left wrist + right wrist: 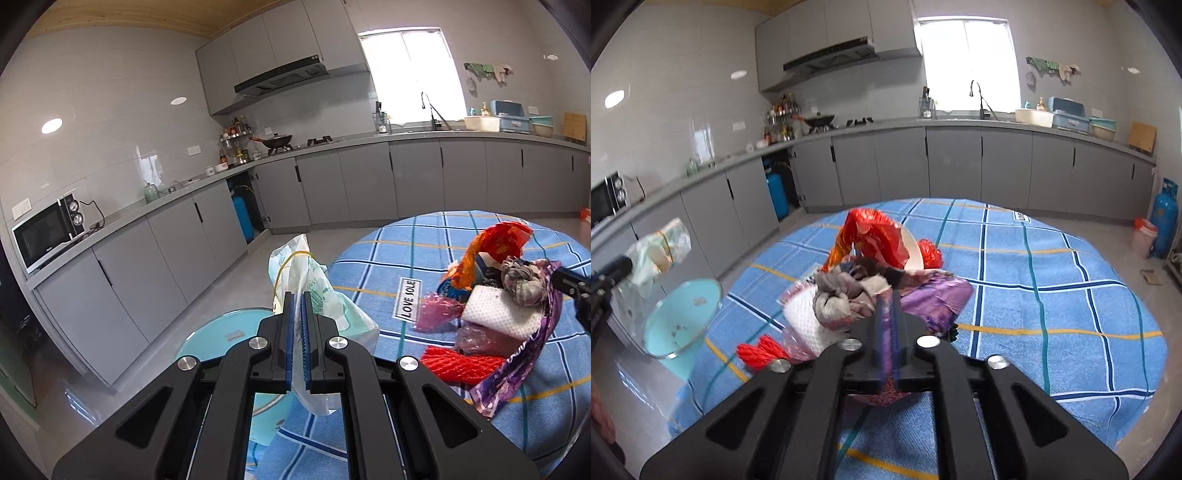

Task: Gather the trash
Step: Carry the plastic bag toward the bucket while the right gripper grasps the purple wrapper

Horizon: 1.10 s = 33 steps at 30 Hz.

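Bright window (pixel 410 74) glare, fisheye-bent edges, right view blurred

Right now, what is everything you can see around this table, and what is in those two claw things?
Plastic bag: one, white-green, clamped in the left claw.
Purple wrapper: one, clamped in the right claw.
Trash pile: one, mixed; red wrapper, grey rag, white sponge, red netting, on the table.
Tablecloth: one, blue checked, over the round table.
Stool: one, light blue, beside the table.
Gas cylinder: one, blue, far right floor.
Microwave: one, black-white, left counter.
Wok: one, black, on the stove.
Left gripper: black, blue pads, shut.
Right gripper: black, shut.
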{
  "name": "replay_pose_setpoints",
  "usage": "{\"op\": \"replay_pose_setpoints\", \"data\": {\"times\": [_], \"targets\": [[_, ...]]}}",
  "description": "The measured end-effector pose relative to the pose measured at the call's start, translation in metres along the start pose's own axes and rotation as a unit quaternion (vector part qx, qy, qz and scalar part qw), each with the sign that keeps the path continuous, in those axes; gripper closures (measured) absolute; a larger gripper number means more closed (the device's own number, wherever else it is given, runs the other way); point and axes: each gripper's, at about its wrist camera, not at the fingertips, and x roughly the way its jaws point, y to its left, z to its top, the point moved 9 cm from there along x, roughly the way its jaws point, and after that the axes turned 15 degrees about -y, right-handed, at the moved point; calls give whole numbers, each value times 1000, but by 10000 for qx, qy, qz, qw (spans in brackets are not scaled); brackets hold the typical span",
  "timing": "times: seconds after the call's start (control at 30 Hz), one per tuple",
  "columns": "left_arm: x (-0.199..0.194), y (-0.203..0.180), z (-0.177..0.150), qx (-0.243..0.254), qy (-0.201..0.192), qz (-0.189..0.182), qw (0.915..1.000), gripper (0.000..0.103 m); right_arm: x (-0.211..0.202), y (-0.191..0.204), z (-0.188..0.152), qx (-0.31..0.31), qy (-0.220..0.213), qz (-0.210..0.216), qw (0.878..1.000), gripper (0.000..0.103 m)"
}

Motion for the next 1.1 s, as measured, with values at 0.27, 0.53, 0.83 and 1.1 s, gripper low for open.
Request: {"op": "replay_pose_setpoints", "data": {"times": [0.27,0.53,0.83,1.1], "targets": [[-5,23,-40,97,426,445,9981,99,-34,10,-7,64,14,-37,10000,52],[-20,40,-66,-94,489,919,9945,99,-29,31,-33,170,444,-7,9989,61],[-50,33,-23,-70,-346,859,9957,99,-18,35,-51,395,831,181,9956,90],[-50,35,-21,-90,-335,842,9958,99,-39,34,-33,206,438,194,9986,100]]}}
